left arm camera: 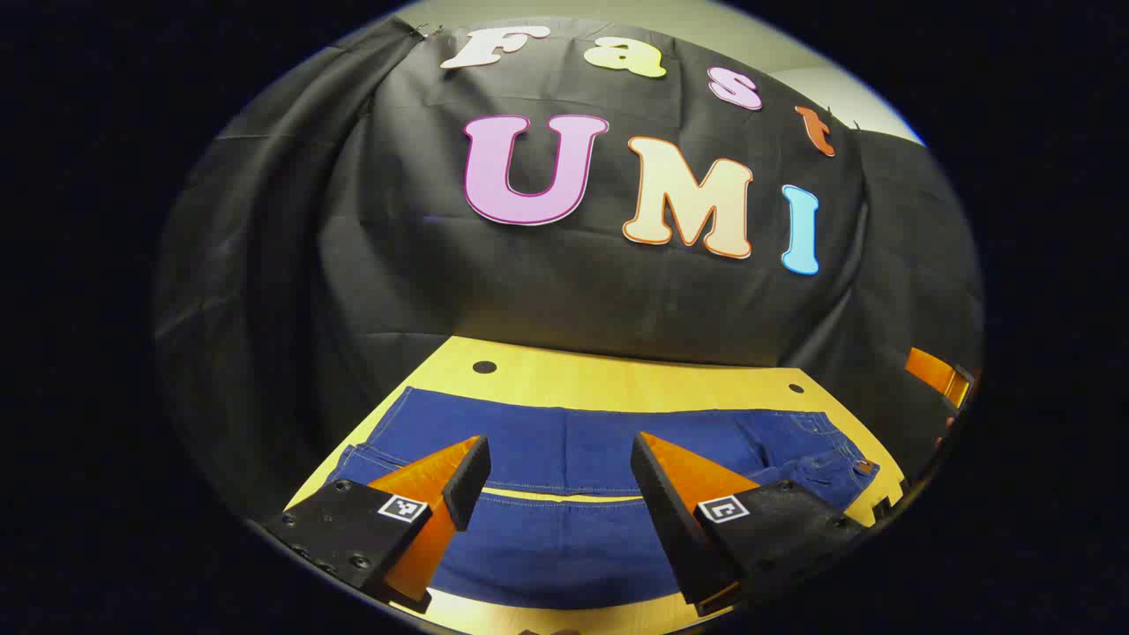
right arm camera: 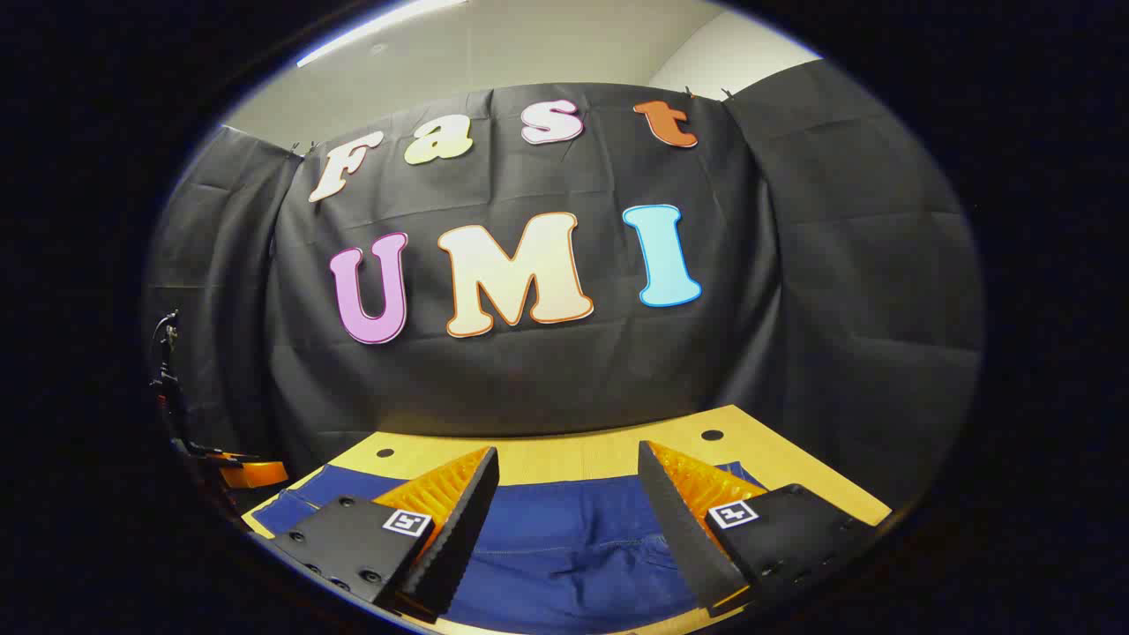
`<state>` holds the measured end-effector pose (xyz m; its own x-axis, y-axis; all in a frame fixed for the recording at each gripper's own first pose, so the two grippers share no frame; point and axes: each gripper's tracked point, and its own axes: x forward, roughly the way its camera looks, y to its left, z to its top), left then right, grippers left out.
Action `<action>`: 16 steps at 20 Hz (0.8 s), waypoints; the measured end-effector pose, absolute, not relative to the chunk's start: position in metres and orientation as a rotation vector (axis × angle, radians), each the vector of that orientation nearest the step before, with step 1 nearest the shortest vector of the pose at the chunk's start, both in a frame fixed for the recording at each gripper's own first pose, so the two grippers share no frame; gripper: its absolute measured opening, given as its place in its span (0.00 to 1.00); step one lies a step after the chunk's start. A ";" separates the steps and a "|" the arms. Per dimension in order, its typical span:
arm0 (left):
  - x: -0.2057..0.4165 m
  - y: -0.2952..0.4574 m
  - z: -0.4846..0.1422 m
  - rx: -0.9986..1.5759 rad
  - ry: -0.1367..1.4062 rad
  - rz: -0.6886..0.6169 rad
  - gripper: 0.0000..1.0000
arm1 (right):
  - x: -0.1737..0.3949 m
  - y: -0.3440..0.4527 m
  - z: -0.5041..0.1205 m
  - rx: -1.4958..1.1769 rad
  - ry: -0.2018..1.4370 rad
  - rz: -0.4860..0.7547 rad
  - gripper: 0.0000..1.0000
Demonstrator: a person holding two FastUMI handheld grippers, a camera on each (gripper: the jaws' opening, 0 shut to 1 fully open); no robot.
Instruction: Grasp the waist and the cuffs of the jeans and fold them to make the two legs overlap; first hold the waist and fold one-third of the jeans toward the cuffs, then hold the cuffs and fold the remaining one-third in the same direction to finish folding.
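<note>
Your left gripper point(left arm camera: 560, 481) and right gripper point(right arm camera: 569, 494) both hover spread wide and empty above the dark blue denim jeans point(left arm camera: 573, 459), which lie flat across the yellow wooden table point(left arm camera: 617, 375), legs not yet overlapped. Bring each down squarely over the near edge, waist and cuffs, before closing. The cuffs are hard to make out, and the table's near edge is cut off.

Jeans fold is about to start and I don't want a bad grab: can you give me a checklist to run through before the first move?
1. Jeans spread flat on the table: ok.
2. Legs already overlapped: not ok, a strip of table shows between them.
3. Left gripper open: ok.
4. Right gripper open: ok.
5. Fingers on the cloth: not ok, both grippers hover above.
6. Waist end at the right in the left gripper view: ok.
</note>
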<state>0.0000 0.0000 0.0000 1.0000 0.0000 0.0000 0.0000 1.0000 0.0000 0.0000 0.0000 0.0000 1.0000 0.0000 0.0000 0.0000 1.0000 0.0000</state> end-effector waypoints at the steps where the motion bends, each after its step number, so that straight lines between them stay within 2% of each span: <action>1: 0.002 0.003 -0.002 0.003 0.007 -0.003 0.95 | 0.000 0.000 -0.001 0.001 0.008 0.000 0.98; 7: 0.005 0.020 -0.023 0.009 0.057 -0.059 0.95 | -0.015 0.002 -0.020 -0.023 0.061 0.015 0.98; 8: 0.005 0.021 -0.032 0.013 0.090 -0.091 0.95 | -0.014 0.004 -0.023 -0.025 0.074 0.023 0.94; 10: 0.001 0.030 -0.049 0.037 0.147 -0.146 0.95 | -0.016 0.009 -0.028 -0.026 0.093 0.040 0.94; 11: 0.000 0.036 -0.057 0.060 0.177 -0.169 0.96 | -0.016 0.010 -0.030 -0.033 0.102 0.047 0.98; 13: -0.007 0.048 -0.073 0.113 0.238 -0.223 0.96 | -0.017 0.012 -0.038 -0.048 0.125 0.060 0.98; 14: -0.011 0.052 -0.083 0.132 0.277 -0.256 0.96 | -0.016 0.013 -0.044 -0.049 0.142 0.066 0.94; 15: -0.015 0.056 -0.093 0.142 0.320 -0.289 0.96 | -0.017 0.013 -0.049 -0.046 0.158 0.069 0.98; 16: -0.021 0.059 -0.106 0.146 0.371 -0.325 0.96 | -0.017 0.012 -0.055 -0.044 0.173 0.069 0.94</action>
